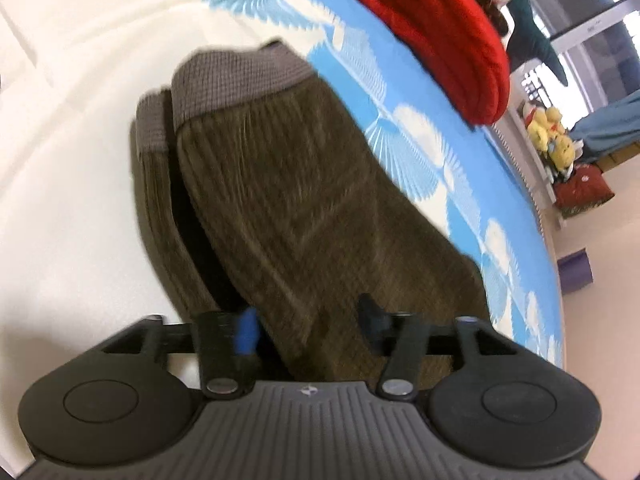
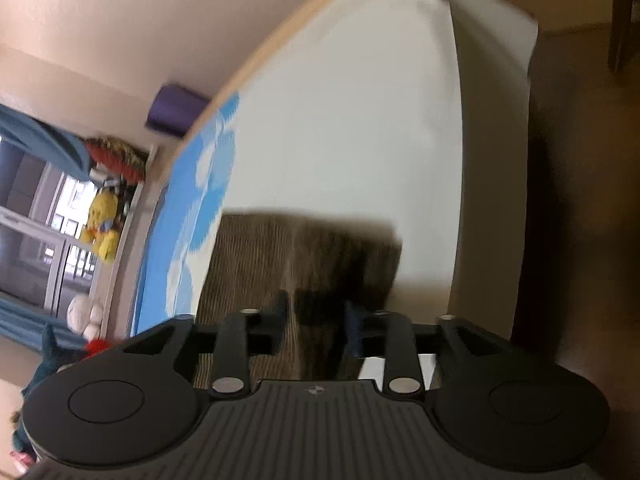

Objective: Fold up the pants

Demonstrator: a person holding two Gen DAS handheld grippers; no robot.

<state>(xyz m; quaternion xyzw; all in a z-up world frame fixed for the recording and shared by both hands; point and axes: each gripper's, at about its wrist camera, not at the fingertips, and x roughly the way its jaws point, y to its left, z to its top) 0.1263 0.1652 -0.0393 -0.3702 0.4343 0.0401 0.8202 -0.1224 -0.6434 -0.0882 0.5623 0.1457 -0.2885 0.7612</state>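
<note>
Item one: the olive-brown ribbed corduroy pants (image 1: 304, 200), with a grey knitted waistband (image 1: 236, 80), lay on the white bed sheet (image 1: 60, 160). I saw them doubled over, one layer stacked on another, with the waistband end farthest from my left gripper (image 1: 308, 328). Their right side reached the blue coverlet with white fan-shaped prints (image 1: 440, 140).

Item two: my left gripper sat low over the near end of the pants. Its jaws stood apart with fabric between the fingers; I could not tell whether they pinched it.

Item three: my right gripper (image 2: 316, 320) was over the same pants (image 2: 300, 252), seen blurred, near a squared-off edge. Its jaws were also parted, with cloth between and beneath them; whether they gripped it I could not tell.

Item four, surroundings: a red knitted garment (image 1: 440, 40) lay on the coverlet beyond the pants. A yellow plush toy (image 1: 552, 136) sat on a shelf by the window, and a purple block (image 1: 576, 272) stood on the floor.
</note>
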